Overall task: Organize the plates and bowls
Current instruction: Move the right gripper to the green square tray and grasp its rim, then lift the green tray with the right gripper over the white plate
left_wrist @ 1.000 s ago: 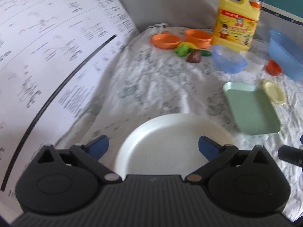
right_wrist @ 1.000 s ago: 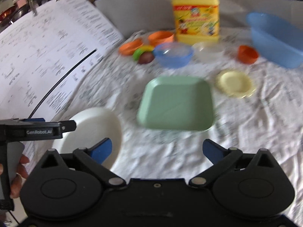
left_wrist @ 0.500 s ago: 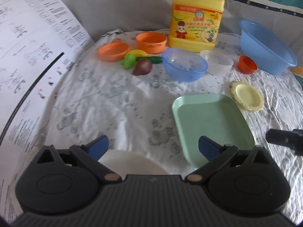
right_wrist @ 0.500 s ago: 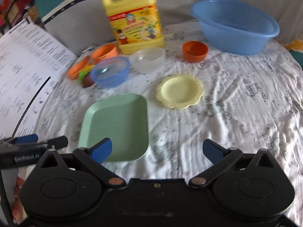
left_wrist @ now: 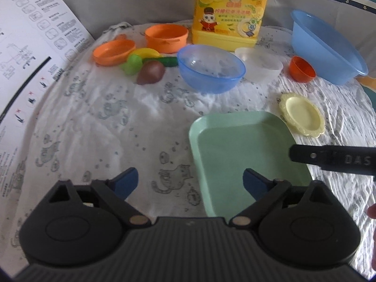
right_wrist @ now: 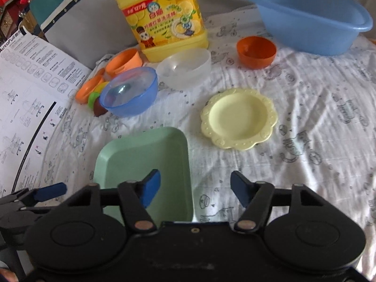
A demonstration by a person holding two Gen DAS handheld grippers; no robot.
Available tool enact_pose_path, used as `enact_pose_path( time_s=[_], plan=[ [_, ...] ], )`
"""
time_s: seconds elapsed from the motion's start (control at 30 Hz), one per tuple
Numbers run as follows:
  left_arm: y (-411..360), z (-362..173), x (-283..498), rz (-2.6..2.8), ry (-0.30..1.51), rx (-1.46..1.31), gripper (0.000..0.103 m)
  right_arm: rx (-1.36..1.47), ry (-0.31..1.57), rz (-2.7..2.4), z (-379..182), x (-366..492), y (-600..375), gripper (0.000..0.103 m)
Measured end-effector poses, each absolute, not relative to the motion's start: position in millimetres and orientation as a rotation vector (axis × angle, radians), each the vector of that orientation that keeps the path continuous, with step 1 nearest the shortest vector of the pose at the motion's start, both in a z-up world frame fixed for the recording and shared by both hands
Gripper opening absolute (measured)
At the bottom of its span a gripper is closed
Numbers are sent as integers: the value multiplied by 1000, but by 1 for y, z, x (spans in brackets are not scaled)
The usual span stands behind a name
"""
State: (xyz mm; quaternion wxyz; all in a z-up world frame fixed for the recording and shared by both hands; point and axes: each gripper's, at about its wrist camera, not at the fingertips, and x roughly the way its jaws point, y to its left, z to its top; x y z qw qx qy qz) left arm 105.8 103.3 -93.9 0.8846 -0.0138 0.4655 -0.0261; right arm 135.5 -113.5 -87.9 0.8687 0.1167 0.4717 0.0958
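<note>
A green square plate (left_wrist: pixel 244 155) (right_wrist: pixel 145 164) lies on the cloth, near both grippers. A yellow scalloped plate (left_wrist: pixel 302 114) (right_wrist: pixel 238 117) lies to its right. Behind stand a blue bowl (left_wrist: pixel 210 68) (right_wrist: pixel 130 91), a clear bowl (left_wrist: pixel 260 64) (right_wrist: pixel 184 68), a small dark-orange bowl (left_wrist: pixel 302 68) (right_wrist: pixel 256 51), an orange bowl (left_wrist: pixel 166 37) (right_wrist: pixel 124 60) and an orange dish (left_wrist: pixel 114 52) (right_wrist: pixel 88 89). My left gripper (left_wrist: pixel 190 183) is open and empty, left of the green plate. My right gripper (right_wrist: pixel 195 188) is open and empty over the green plate's right edge.
A yellow detergent jug (left_wrist: pixel 230 11) (right_wrist: pixel 162 16) stands at the back. A big blue basin (left_wrist: pixel 326 47) (right_wrist: pixel 307 16) sits at the back right. Toy fruit and vegetables (left_wrist: pixel 145 68) lie by the orange dish. A printed sheet (left_wrist: pixel 30 70) (right_wrist: pixel 30 98) covers the left side.
Both grippers have swung right and forward. The white plate has left the left wrist view. The green plate now lies close under both grippers. The right jaws have narrowed a little.
</note>
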Motion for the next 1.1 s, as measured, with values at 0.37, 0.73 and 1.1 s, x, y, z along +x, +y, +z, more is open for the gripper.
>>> enact_pose_path(
  time_s=[0.37,0.73,1.1],
  plan=[
    [96,-105,109,-137,999,-64,45,234,964,255,-100,138,-104,27],
    [91,-105,108,-130,983,-45,40,73,908,251,-101,133,-83,27],
    [87,-95,103,-104,959,-9,37,109,966,239,-92,120,-82,27]
  ],
)
